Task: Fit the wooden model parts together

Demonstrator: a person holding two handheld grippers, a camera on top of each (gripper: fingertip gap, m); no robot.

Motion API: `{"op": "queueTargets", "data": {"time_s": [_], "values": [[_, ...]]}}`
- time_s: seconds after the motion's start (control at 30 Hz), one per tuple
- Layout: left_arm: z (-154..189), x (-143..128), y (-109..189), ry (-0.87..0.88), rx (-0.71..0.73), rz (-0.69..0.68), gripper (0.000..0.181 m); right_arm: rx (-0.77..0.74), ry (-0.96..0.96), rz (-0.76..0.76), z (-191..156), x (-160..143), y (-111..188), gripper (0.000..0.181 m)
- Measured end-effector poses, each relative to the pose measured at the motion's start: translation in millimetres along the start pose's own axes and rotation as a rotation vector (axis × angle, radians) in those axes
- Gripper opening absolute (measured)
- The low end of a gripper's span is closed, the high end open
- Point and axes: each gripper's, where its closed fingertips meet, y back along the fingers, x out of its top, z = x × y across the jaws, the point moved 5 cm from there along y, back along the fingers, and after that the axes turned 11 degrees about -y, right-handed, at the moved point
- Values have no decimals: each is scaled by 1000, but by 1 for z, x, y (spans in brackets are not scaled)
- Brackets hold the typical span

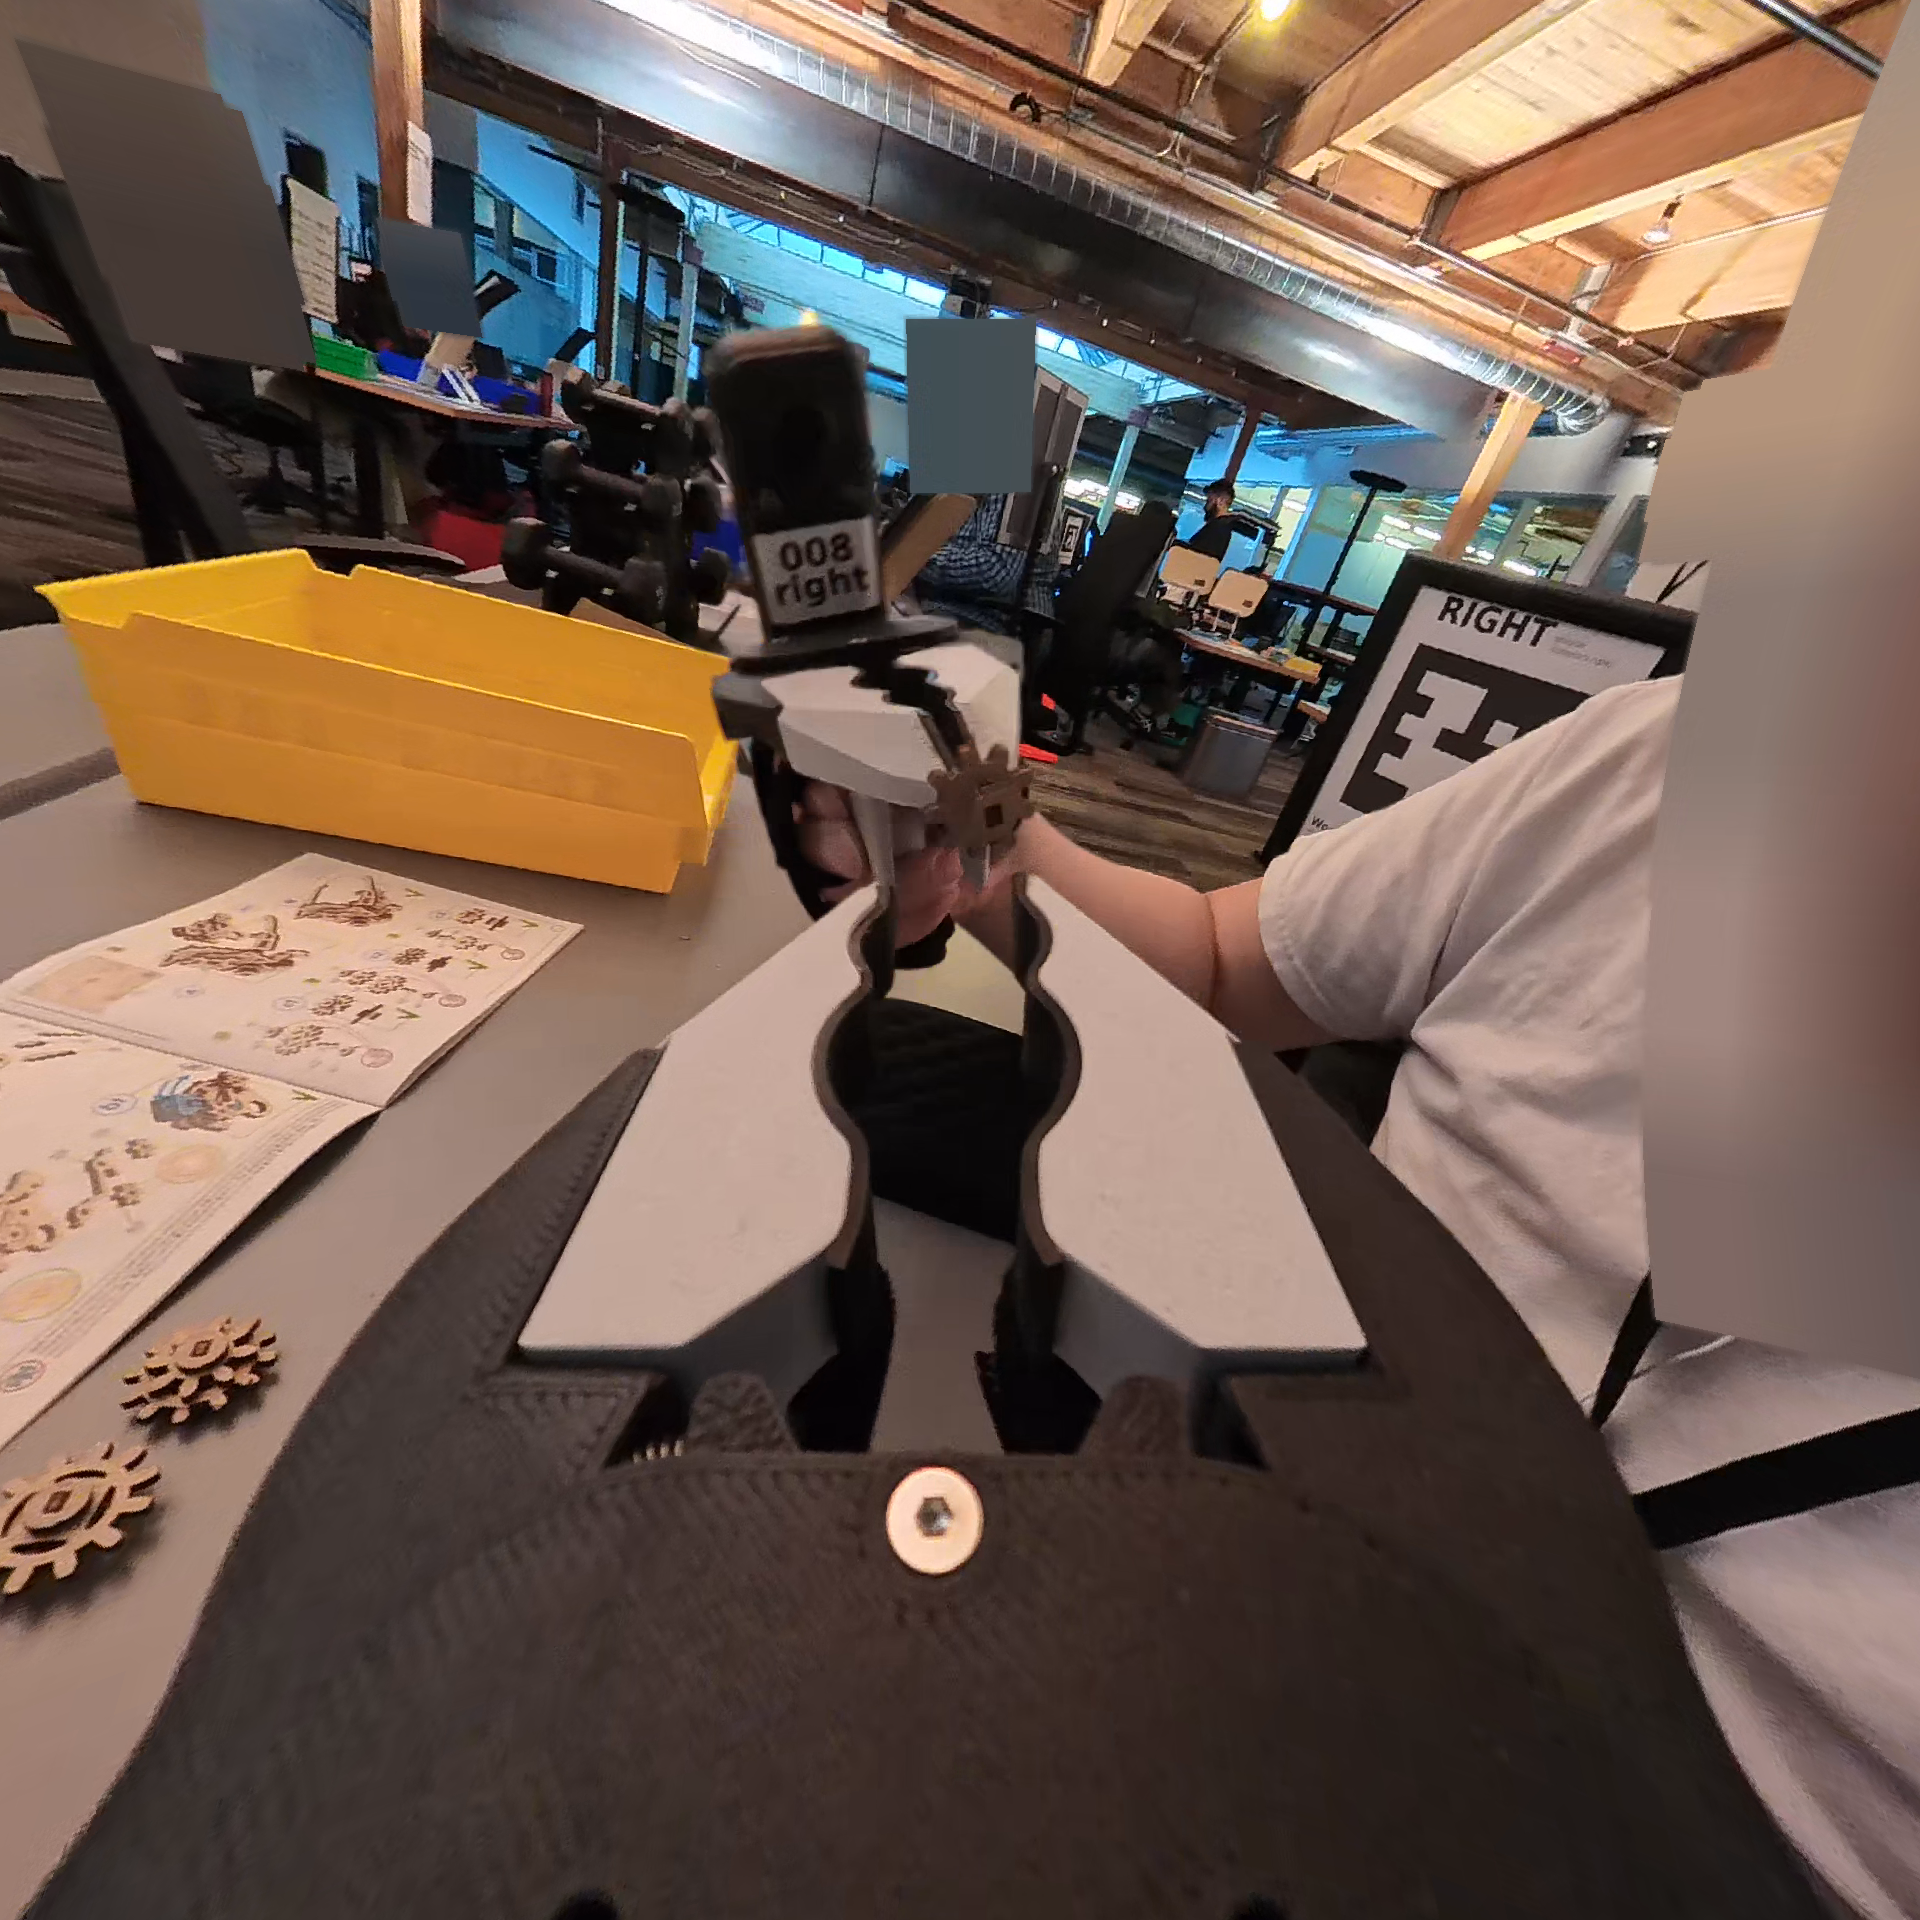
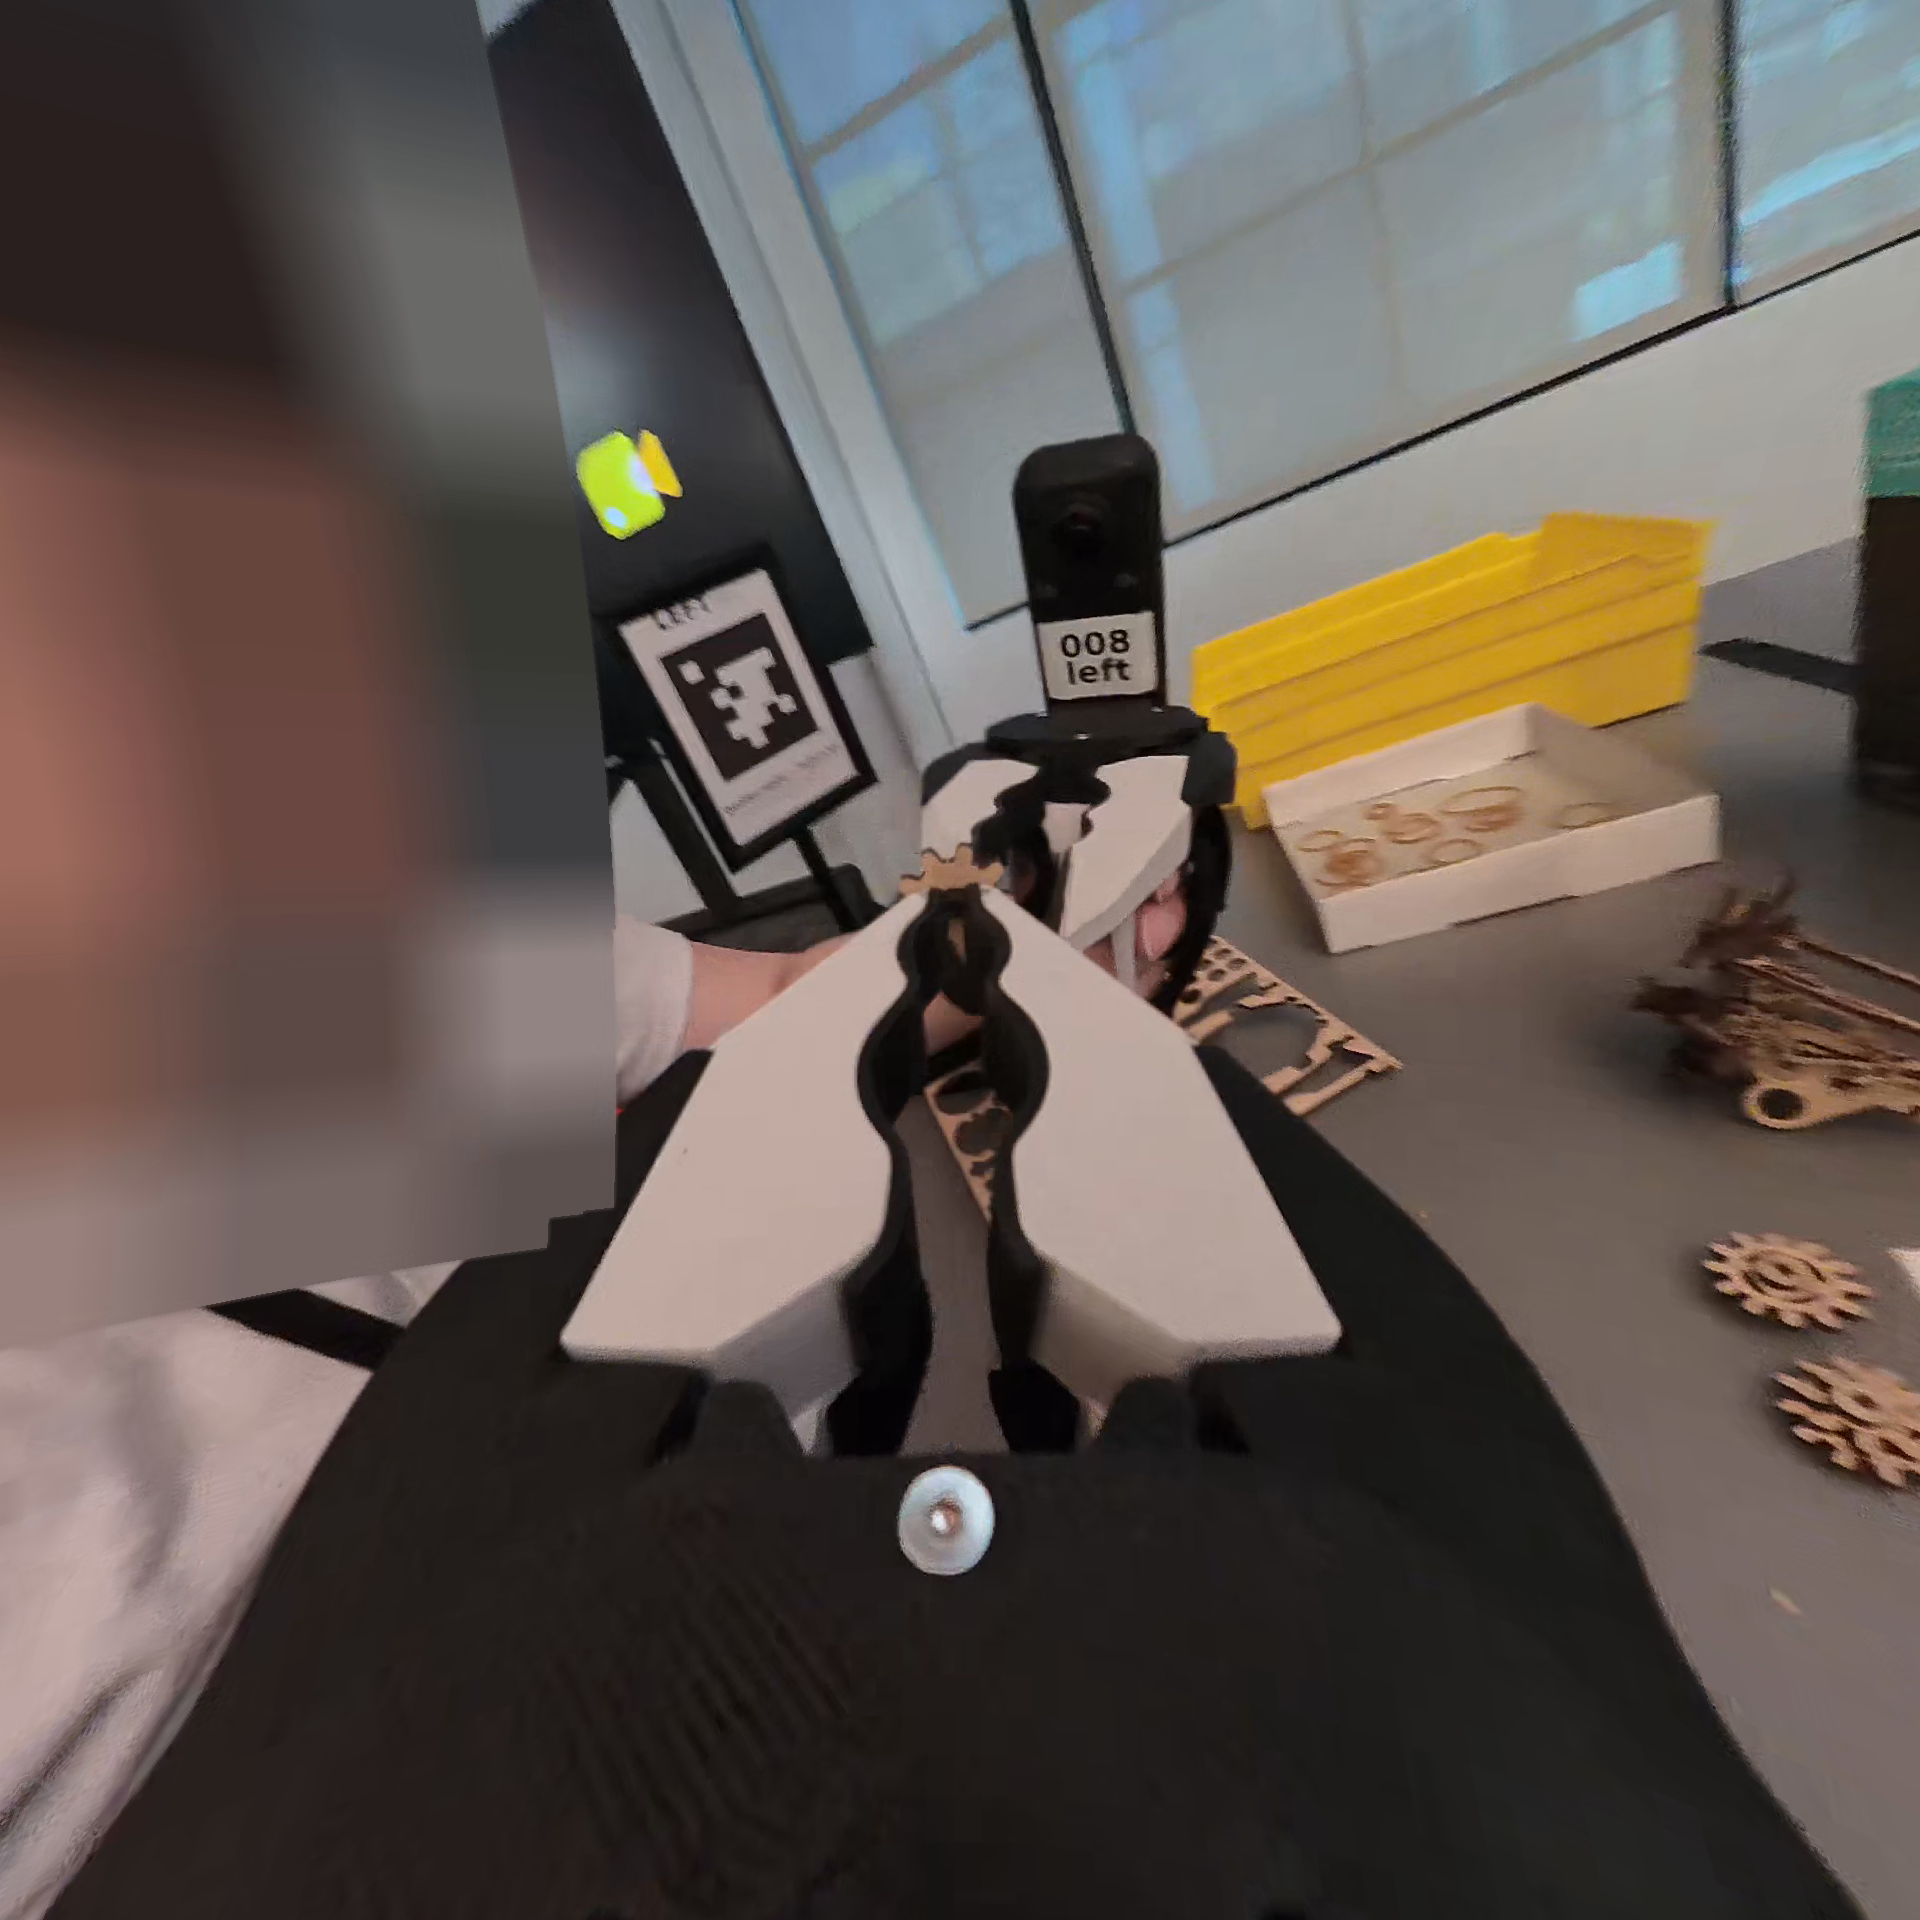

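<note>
While the left gripper (image 1: 948,914) reached up the middle of the left wrist view, its jaws stood slightly parted and held nothing. Just above its tips, the right gripper (image 1: 961,790) faced it, pinching a small wooden gear (image 1: 982,798); a bare forearm (image 1: 1132,914) ran in from the right. Two more gears (image 1: 197,1366) lay lower left on the table (image 1: 416,1195).

In the right wrist view, the right gripper (image 2: 951,896) at centre clamped the wooden gear (image 2: 951,871) at its fingertips, the left gripper (image 2: 1039,831) just beyond. A wooden model (image 2: 1766,1008) sat at the right edge.
</note>
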Motion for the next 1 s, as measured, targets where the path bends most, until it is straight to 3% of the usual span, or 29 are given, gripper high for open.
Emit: {"op": "queueTargets", "data": {"time_s": [0.03, 0.4, 0.73, 0.83, 0.9, 1.0], "values": [[-1, 0, 0, -3, 10, -3, 20, -31, 13, -8, 0, 0, 0, 1], [-11, -3, 4, 24, 61, -4, 15, -172, -46, -44, 13, -5, 2, 1], [-16, -11, 3, 36, 88, -48, 15, -193, -69, -89, 20, -10, 4, 1], [-23, -12, 9, 16, 133, -69, 15, -343, 7, -296, 35, -27, 8, 1], [-30, -14, 16, 7, 176, -80, 15, -487, 86, -544, 52, -46, 5, 1], [-41, -16, 27, 4, 233, -95, 15, -538, 135, -878, 65, -73, -15, 1]]}}
